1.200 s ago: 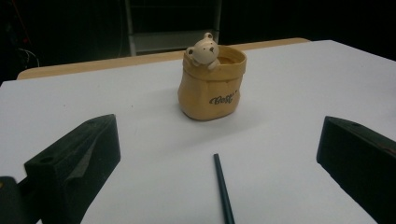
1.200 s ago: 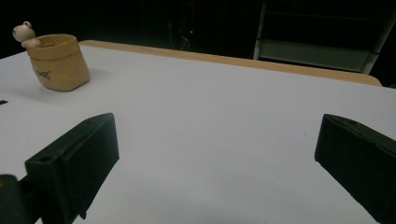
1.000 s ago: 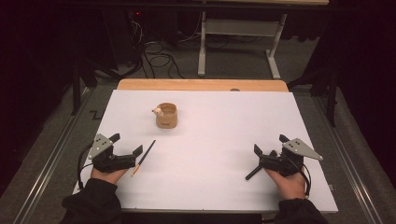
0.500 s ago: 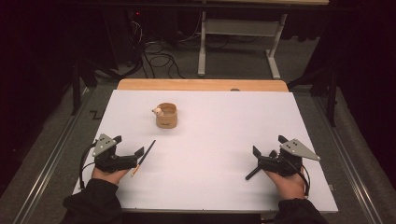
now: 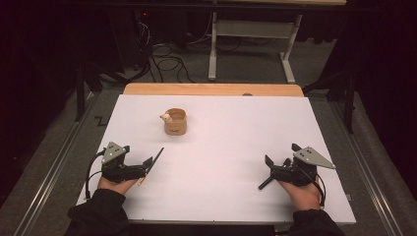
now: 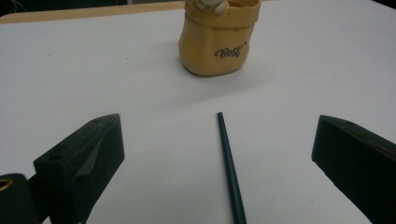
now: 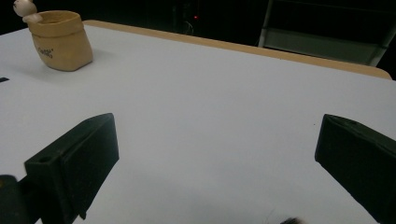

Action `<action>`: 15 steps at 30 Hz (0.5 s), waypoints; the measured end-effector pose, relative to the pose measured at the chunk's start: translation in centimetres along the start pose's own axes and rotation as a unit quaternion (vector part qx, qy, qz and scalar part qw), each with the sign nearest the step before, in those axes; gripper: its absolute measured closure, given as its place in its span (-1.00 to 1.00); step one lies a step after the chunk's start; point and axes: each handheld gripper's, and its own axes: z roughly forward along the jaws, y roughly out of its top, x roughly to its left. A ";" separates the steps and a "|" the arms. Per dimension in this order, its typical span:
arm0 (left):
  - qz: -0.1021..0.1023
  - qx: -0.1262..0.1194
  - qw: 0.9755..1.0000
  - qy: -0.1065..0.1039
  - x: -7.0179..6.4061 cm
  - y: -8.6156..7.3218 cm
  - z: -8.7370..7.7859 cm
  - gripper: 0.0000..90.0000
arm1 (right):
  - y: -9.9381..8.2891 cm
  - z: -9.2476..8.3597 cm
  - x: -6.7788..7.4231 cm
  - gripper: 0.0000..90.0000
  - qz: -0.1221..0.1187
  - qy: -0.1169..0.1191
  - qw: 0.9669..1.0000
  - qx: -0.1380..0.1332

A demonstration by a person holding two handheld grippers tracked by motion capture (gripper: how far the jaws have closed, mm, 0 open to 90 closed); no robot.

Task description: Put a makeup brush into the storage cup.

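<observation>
Straddling a dark pencil [image 6: 229, 172] between wide-open jaws, left gripper [image 5: 147, 164] facing a tan pot [image 6: 219, 39] straight ahead with dark script too blurred to read, right gripper [image 5: 268, 172] likewise spread wide over bare white table [image 5: 236, 142].

smooth dark pencil [image 6: 229, 168], matt tan clay-like pot [image 6: 219, 39], matt white tabletop [image 5: 221, 147].

L gripper [image 5: 147, 164] sat low at near-left of table, jaws wide apart, nothing between pads, L hand [image 5: 115, 183] behind it. R gripper [image 5: 265, 172] low at near-right, jaws also spread wide, R hand [image 5: 302, 191] gripping it. Both forearms in dark sleeves.
</observation>
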 end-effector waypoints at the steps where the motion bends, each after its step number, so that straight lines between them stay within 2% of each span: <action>1: 0.002 0.005 1.000 0.000 -0.1 0.0 0.1 -0.93 | 0.0 0.0 0.0 -0.99 0.000 0.000 1.000 0.000; 4: 0.005 0.024 1.000 0.002 -0.2 -0.1 0.4 -0.93 | -0.1 -0.1 -0.1 -0.99 0.003 0.001 1.000 0.000; 9: -0.003 0.049 0.999 0.004 0.0 -0.2 0.8 -0.93 | -0.2 -0.2 -0.3 -0.99 0.008 0.003 1.000 -0.001; 14: -0.019 0.059 0.998 0.001 0.2 0.2 0.8 -0.91 | -0.2 -0.2 -0.3 -0.99 0.012 0.005 1.000 -0.001; 15: -0.029 0.058 0.998 -0.002 0.2 0.4 0.7 -0.90 | -0.2 -0.2 -0.3 -0.99 0.012 0.006 1.000 -0.001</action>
